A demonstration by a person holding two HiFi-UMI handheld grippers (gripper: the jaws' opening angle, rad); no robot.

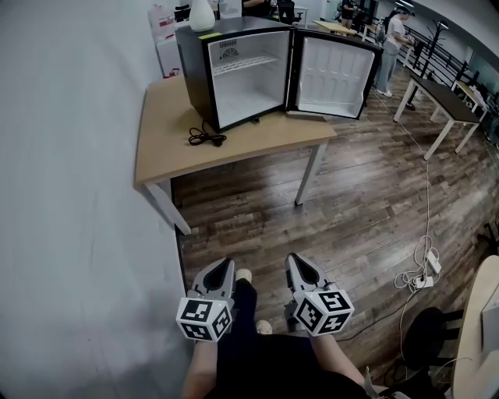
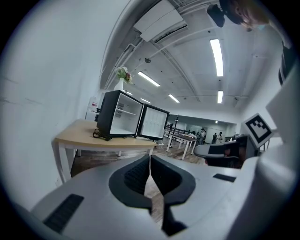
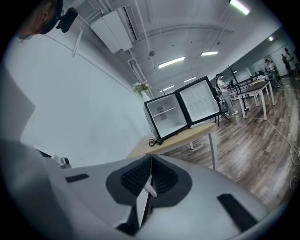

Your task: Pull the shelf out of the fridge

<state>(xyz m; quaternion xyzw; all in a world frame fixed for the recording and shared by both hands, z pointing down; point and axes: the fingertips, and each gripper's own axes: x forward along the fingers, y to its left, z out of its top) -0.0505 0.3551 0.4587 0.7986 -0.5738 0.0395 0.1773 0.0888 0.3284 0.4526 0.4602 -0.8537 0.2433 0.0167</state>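
- Lower centre, we hold the left claw and right claw, each pressed together and empty.
- Upper centre, the fridge stands open on the desk, shelf inside.

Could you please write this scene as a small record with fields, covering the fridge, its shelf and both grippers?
fridge: on the table, door open
shelf: inside the fridge, upper part
on top of fridge: vase
in front of fridge: cable, on the table
left gripper: shut, empty, far from the fridge
right gripper: shut, empty, far from the fridge
task: not yet begun
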